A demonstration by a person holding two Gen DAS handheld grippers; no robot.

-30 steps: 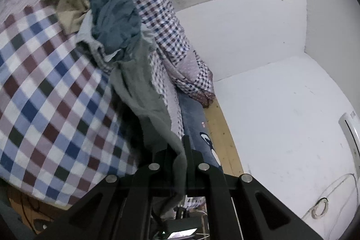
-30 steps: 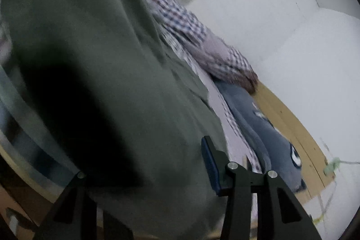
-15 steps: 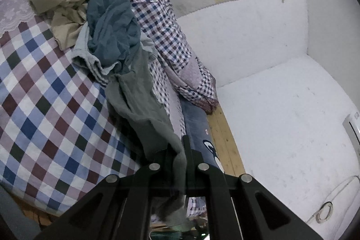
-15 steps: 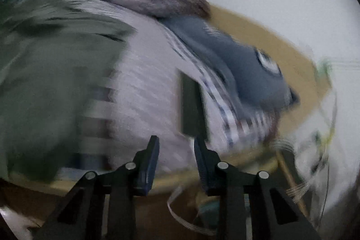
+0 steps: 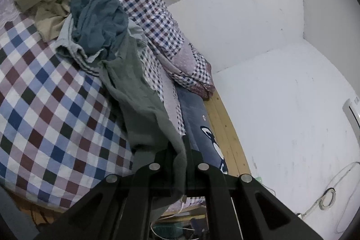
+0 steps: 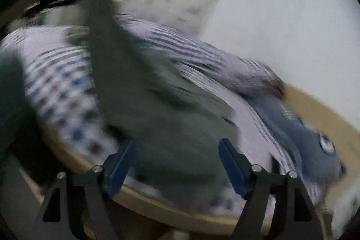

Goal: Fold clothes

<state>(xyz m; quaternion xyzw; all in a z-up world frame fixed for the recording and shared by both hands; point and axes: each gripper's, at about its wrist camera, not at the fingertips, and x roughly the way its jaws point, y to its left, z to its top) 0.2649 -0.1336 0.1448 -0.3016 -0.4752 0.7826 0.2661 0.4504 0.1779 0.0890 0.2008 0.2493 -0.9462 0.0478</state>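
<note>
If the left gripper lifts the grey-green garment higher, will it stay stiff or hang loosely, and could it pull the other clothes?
The grey-green garment probably hangs limp: it already drapes in soft folds from the left gripper, which is shut on its edge. It looks thin, so likely light. Its far end runs under the teal garment, so lifting may drag that pile along.

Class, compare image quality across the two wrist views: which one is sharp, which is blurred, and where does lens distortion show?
Left wrist view: sharp, dim light; the wall edges curve from fisheye bending. Right wrist view: heavy motion blur smears the green garment and checked bedding; only the right gripper stays crisp.
</note>
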